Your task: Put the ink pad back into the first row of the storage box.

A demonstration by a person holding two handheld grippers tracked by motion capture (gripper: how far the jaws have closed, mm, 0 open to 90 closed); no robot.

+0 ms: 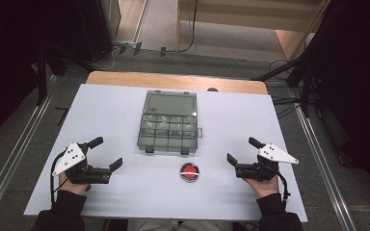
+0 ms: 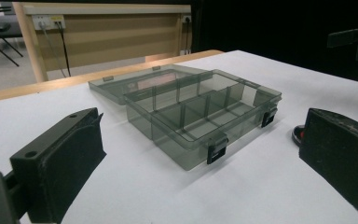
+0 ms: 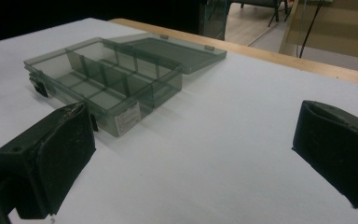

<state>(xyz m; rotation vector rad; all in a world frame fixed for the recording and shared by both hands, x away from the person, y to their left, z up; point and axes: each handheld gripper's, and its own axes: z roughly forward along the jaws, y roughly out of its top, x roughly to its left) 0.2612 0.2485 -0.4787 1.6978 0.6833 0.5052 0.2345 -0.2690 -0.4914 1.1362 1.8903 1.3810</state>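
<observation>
Your left tool [image 1: 107,153] and your right tool [image 1: 241,151] both rest low on the counter [image 1: 106,110], each with its jaws spread wide and nothing between them. The grey plastic box [image 1: 168,122] sits between and beyond them, near the middle of the counter, with its lid [image 1: 170,102] folded flat open behind it and its divided compartments looking bare. The small red round piece [image 1: 189,172] lies just in front of the box, between your two tools and a little nearer the right one.

The likely step is to pick up that red piece. Take it with the right tool, since it is closer. Come at it from above, with the jaws straddling it evenly, and settle low before you close, because it looks flat and could slip out from under a high pinch. Keep the left tool clear, or use it to steady the box by its front wall [image 2: 200,151] so the box does not slide when you drop the piece into a compartment.
</observation>
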